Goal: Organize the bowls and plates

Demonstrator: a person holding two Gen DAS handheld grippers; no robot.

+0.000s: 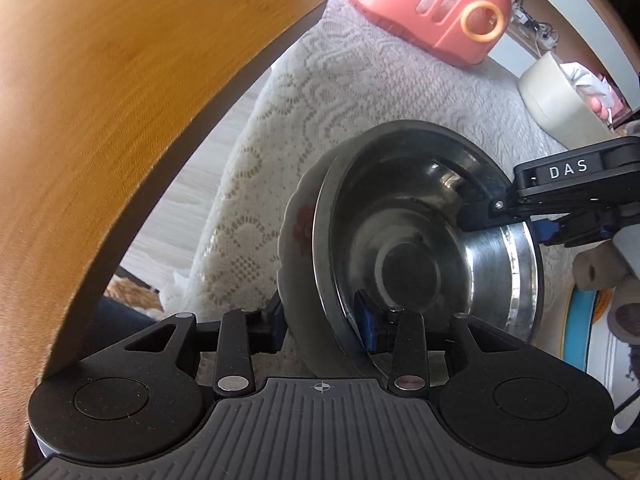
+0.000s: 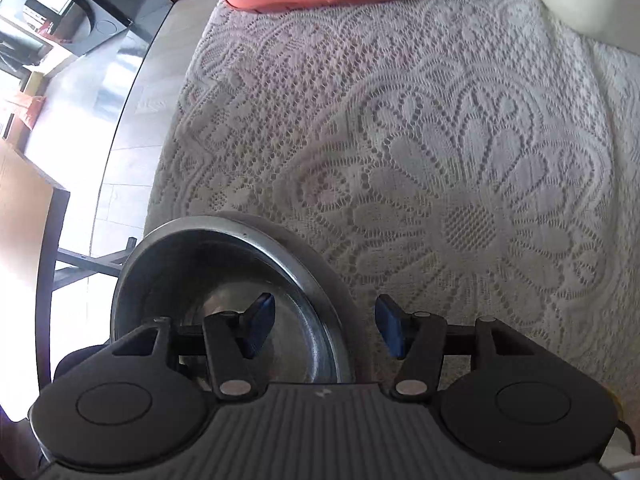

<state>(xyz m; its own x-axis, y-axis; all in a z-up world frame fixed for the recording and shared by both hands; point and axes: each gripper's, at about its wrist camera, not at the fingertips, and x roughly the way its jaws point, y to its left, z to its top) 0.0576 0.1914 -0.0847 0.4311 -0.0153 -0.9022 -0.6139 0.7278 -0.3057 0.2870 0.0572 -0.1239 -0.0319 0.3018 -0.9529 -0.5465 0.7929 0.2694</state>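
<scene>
The left gripper (image 1: 324, 330) points steeply down, its jaws set on either side of 2 stacked rims: the left blue pad outside a white plate with a red flower print (image 1: 294, 236), the right pad inside a shiny round steel bowl (image 1: 424, 240) that sits in that plate. Whether the pads press on the rims cannot be told; a slight gap seems to show at the left pad. The right gripper (image 2: 325, 330) also points steeply down, jaws apart, one pad over the bowl's inside and the other outside its rim, with neither clearly touching. In the left wrist view, this gripper reaches in from the right over the bowl's far rim. The plate is mostly hidden by the bowl, with only its left edge showing. Both rest on a white lace cloth (image 2: 440, 152) covering the tabletop, near its left edge. A coral-pink plastic basket (image 1: 432, 4) stands farther back, cut off at the top
</scene>
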